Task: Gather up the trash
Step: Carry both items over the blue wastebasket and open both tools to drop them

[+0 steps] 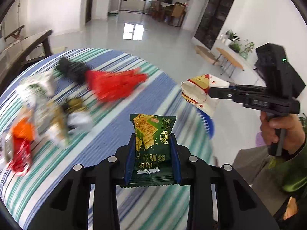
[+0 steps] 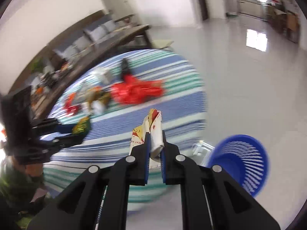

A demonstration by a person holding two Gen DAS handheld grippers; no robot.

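Note:
My left gripper (image 1: 153,140) is shut on a green cracker packet (image 1: 152,134) and holds it above the striped table (image 1: 122,118). It also shows in the right wrist view (image 2: 76,132), with the packet (image 2: 82,127) at its tips. My right gripper (image 2: 155,143) is shut on a crumpled white, red and yellow wrapper (image 2: 154,130), held beyond the table's right edge; in the left wrist view the right gripper (image 1: 211,93) holds the wrapper (image 1: 199,92). A blue mesh waste basket (image 2: 243,161) stands on the floor to the lower right. More trash lies blurred on the table, including a red bag (image 1: 115,84).
A pile of wrappers (image 1: 44,111) lies at the table's left. A dark wooden bench (image 1: 25,51) with clutter stands behind the table. Small wooden tables (image 1: 228,59) and plants stand by the right wall. The basket's blue rim (image 1: 206,122) peeks past the table edge.

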